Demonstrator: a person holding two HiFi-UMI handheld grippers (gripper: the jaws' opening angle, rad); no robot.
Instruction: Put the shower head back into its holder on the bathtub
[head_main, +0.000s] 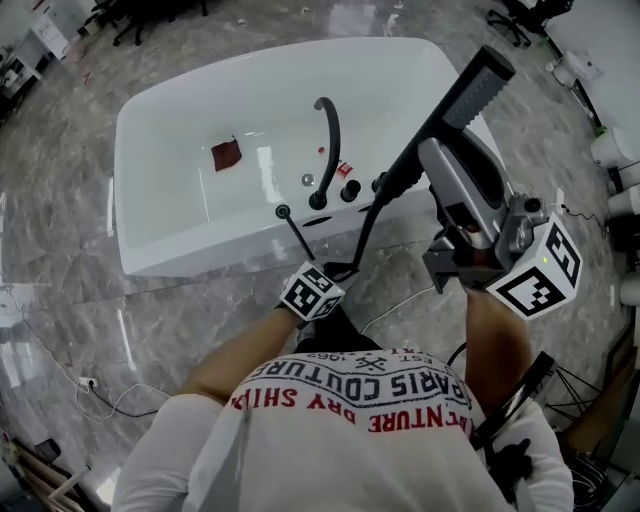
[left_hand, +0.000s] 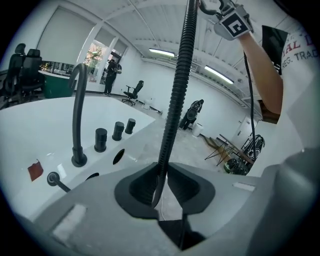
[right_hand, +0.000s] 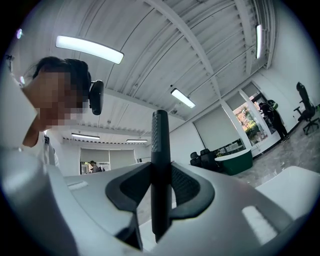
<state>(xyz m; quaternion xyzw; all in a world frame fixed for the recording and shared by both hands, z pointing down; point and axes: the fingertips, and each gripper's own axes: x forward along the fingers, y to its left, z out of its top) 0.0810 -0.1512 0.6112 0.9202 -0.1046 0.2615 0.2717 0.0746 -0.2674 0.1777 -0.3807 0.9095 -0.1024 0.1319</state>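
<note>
The black shower head (head_main: 478, 88) slants up over the right end of the white bathtub (head_main: 180, 250). My right gripper (head_main: 432, 160) is shut on its handle (right_hand: 160, 165), which stands upright between the pads. The ribbed black hose (left_hand: 177, 90) runs down from there into my left gripper (left_hand: 161, 187), shut on it near the tub's front edge (head_main: 335, 272). On the tub deck I see a curved black spout (head_main: 328, 140), black knobs (head_main: 350, 190), a lever (left_hand: 52, 178) and an oval opening (left_hand: 118, 156).
A dark red patch (head_main: 227, 154) lies on the tub floor. White cables (head_main: 100, 395) trail over the marble floor at the left. Black stands and gear (head_main: 520, 400) sit at the lower right. Office chairs (head_main: 520, 25) stand in the far corners, and people stand in the distance.
</note>
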